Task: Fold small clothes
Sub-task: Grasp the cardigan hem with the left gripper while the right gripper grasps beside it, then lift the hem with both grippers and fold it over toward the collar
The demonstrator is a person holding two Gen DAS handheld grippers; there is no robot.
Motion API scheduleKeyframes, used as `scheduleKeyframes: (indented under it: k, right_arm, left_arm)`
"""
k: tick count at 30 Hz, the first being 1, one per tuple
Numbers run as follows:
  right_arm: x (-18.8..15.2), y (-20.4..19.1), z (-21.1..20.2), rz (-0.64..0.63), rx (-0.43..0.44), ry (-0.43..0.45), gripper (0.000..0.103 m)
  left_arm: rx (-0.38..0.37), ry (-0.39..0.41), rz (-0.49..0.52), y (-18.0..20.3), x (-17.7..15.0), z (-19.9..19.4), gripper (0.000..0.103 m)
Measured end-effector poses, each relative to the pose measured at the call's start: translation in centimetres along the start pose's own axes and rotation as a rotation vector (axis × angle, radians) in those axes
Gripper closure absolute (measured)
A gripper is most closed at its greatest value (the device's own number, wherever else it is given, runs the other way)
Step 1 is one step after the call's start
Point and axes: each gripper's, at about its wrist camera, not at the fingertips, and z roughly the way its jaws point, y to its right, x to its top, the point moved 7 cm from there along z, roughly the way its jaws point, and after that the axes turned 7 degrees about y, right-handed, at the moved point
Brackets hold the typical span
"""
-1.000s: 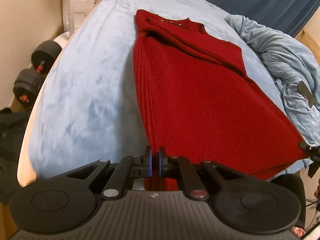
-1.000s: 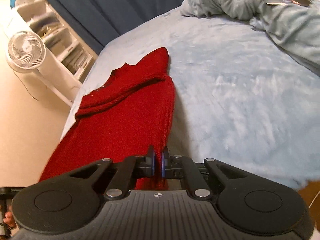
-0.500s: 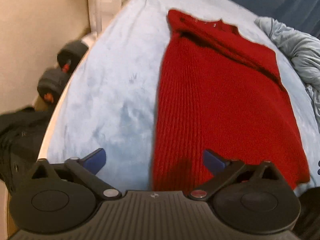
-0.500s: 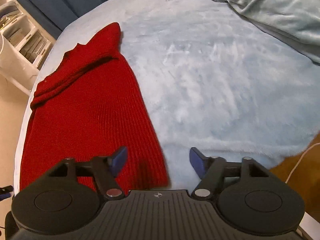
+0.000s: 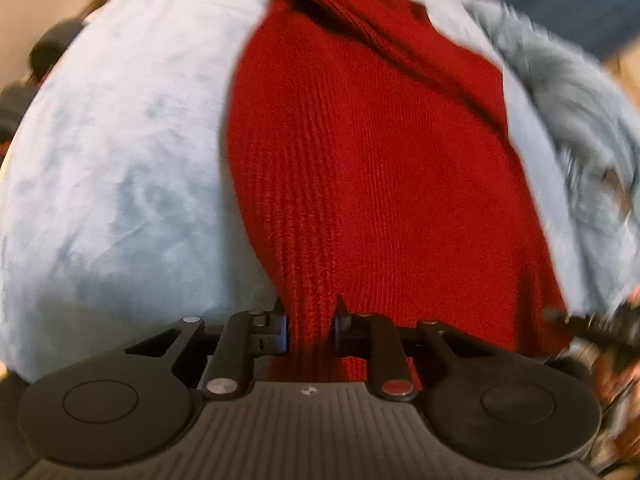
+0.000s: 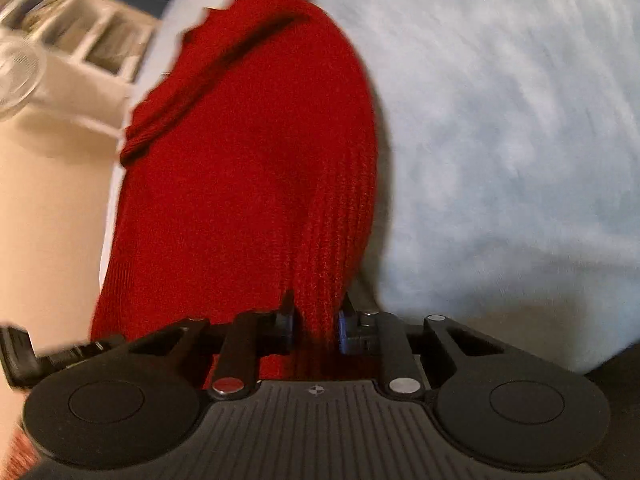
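Note:
A red knitted sweater (image 5: 372, 152) lies lengthwise on a pale blue bed cover (image 5: 120, 168), collar at the far end. My left gripper (image 5: 310, 330) is shut on the sweater's near hem at its left corner. In the right wrist view the sweater (image 6: 248, 152) runs away from me, and my right gripper (image 6: 316, 328) is shut on the hem's right corner. The other gripper shows at each frame's edge (image 5: 592, 328) (image 6: 24, 356).
A crumpled light blue blanket (image 5: 580, 128) lies to the right of the sweater. Dark dumbbells (image 5: 48, 52) sit on the floor left of the bed. A white shelf (image 6: 92, 36) and a fan (image 6: 20, 72) stand beyond the bed's far left.
Both grippers were shut on the hem, opened and drew back half a second ago, and have now closed on the hem corners again. Both views are blurred with motion.

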Motion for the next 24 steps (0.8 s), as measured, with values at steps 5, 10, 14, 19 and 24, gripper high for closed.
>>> scheduleKeyframes:
  k: [5, 10, 14, 19, 24]
  right_arm:
    - [3.1, -4.0, -6.4, -0.053, 0.064, 0.187, 0.086]
    - [3.0, -5.0, -11.4, -0.074, 0.106, 0.251, 0.086]
    - [0.0, -3.7, -13.3, -0.046, 0.079, 0.229, 0.086]
    - [-6.1, -1.0, -15.5, 0.046, 0.044, 0.154, 0.086]
    - [-6.4, -0.9, -15.8, 0.131, 0.045, 0.127, 0.086]
  left_arm:
    - [-0.011, 0.127, 0.051, 2.0, 1.3, -4.8, 0.083]
    - [-0.040, 0.199, 0.073, 4.0, 0.6, -9.2, 0.083]
    - [-0.043, 0.174, 0.097, 4.3, -3.2, -11.3, 0.083]
    - [-0.045, 0.091, 0.087, 3.7, -9.5, -11.6, 0.083]
    - [-0.034, 0.048, 0.008, 1.7, -10.3, -10.5, 0.083]
